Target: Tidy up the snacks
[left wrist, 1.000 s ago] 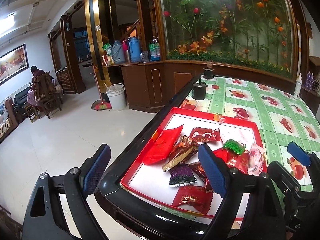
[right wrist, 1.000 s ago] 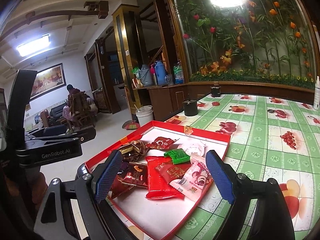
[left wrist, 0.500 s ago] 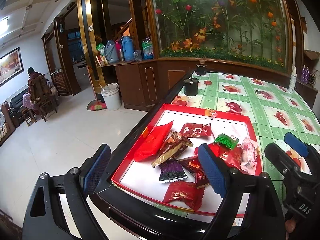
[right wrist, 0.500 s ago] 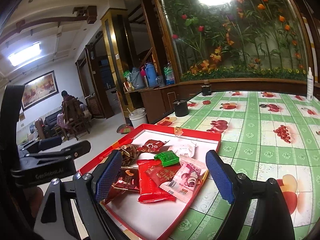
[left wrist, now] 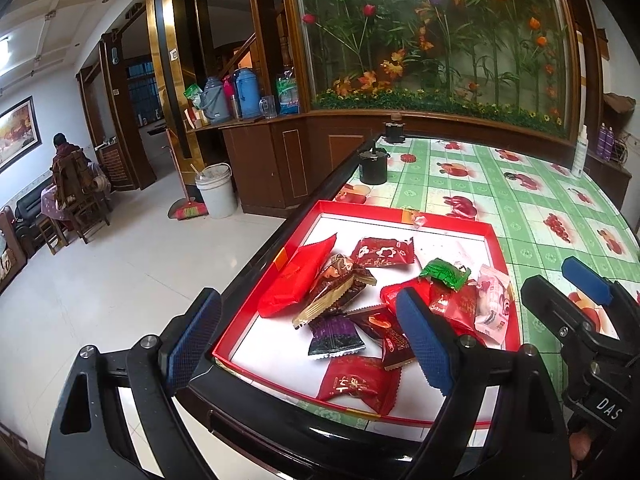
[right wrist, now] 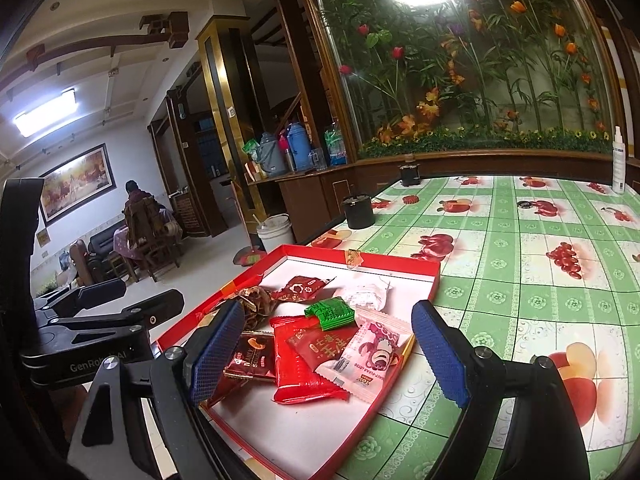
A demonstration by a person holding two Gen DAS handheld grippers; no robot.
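Left wrist view shows the left gripper (left wrist: 308, 344) and the right gripper (right wrist: 328, 354) both spread wide, holding nothing, over snacks (left wrist: 372, 296) heaped in a red tray (left wrist: 404, 210) at the table's (left wrist: 520, 208) near-left corner.

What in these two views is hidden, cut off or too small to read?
- Dark brown packet: left wrist view, right side behind a tong finger.
- Tray: right wrist view, near corner cut off by the bottom edge.
- Spray bottle: label too small in both views.
- Seated person: back turned, face hidden.
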